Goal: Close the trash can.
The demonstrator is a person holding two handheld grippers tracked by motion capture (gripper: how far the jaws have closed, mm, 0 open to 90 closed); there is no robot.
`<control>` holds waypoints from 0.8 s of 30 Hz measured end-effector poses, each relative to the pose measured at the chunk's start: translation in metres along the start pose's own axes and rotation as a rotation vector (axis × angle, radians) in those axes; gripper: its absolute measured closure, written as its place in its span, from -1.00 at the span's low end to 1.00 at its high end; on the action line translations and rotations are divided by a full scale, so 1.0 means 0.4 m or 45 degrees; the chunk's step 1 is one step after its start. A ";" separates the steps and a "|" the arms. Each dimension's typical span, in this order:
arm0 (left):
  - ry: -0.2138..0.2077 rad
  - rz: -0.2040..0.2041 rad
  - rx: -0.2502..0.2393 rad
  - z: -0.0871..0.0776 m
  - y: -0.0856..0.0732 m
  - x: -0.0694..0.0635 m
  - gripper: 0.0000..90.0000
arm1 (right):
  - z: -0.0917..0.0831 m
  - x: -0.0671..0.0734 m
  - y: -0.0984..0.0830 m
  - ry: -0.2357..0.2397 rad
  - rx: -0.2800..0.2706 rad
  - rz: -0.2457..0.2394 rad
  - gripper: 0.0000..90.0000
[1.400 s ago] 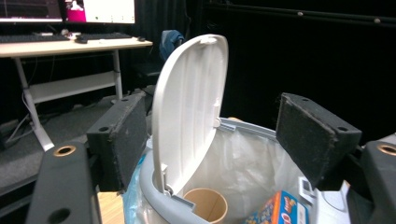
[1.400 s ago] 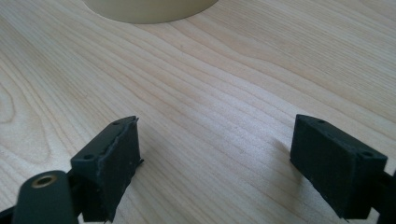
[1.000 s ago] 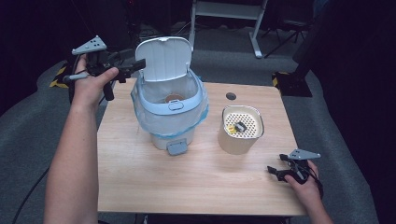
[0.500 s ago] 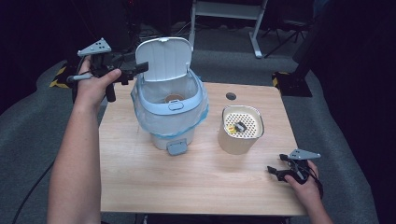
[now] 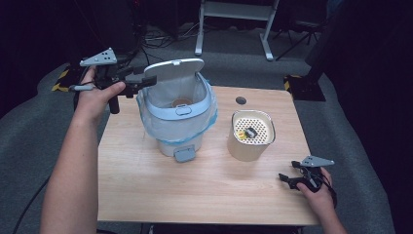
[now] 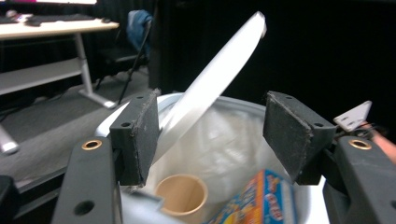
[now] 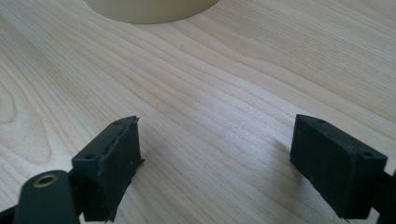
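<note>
A white pedal bin [image 5: 178,141] with a blue liner bag stands at the middle of the wooden table [image 5: 204,195]. Its lid [image 5: 175,68] is raised and tilted over the opening. Held at the lid's left edge, my left gripper [image 5: 145,82] has its jaws closing in around that edge. In the left gripper view the lid [image 6: 210,84] runs past the left pad [image 6: 140,135], well apart from the right pad, so the left gripper [image 6: 210,135] stands open. Inside lie a paper cup [image 6: 182,193] and a coloured box [image 6: 261,196]. My right gripper [image 5: 285,179] rests open at the table's front right, nothing between its jaws [image 7: 215,158].
A cream perforated container [image 5: 251,134] stands right of the bin with a small yellow and black thing [image 5: 246,132] on its top. A dark round hole [image 5: 240,100] is in the table behind it. Grey carpet surrounds the table; a metal stand is at the back.
The lid has tipped forward and lower over the bin. My left gripper has shifted slightly right with it. The right hand has stayed put.
</note>
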State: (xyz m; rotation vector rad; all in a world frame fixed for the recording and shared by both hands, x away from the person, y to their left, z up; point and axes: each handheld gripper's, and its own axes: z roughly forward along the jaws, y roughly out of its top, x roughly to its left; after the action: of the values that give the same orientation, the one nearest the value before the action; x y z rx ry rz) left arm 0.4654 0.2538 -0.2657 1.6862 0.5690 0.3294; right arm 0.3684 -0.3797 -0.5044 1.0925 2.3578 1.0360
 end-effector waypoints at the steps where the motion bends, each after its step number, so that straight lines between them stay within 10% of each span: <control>1: -0.004 0.006 0.008 0.001 0.001 -0.004 -0.20 | 0.000 0.000 0.000 0.000 0.000 0.000 -0.64; 10: -0.088 0.025 0.052 0.009 0.007 -0.051 -0.20 | 0.000 0.000 0.000 0.000 0.000 0.000 -0.64; 17: -0.139 -0.088 0.147 0.038 0.006 -0.075 -0.03 | 0.000 0.000 0.000 0.000 0.000 0.000 -0.64; 24: -0.060 -0.160 0.185 0.083 0.006 -0.089 -0.02 | 0.000 0.000 0.000 0.000 0.000 0.000 -0.64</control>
State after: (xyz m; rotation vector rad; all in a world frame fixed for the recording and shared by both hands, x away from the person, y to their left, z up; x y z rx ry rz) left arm 0.4531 0.2065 -0.2665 1.7831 0.6734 0.1603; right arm 0.3684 -0.3797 -0.5044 1.0926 2.3577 1.0359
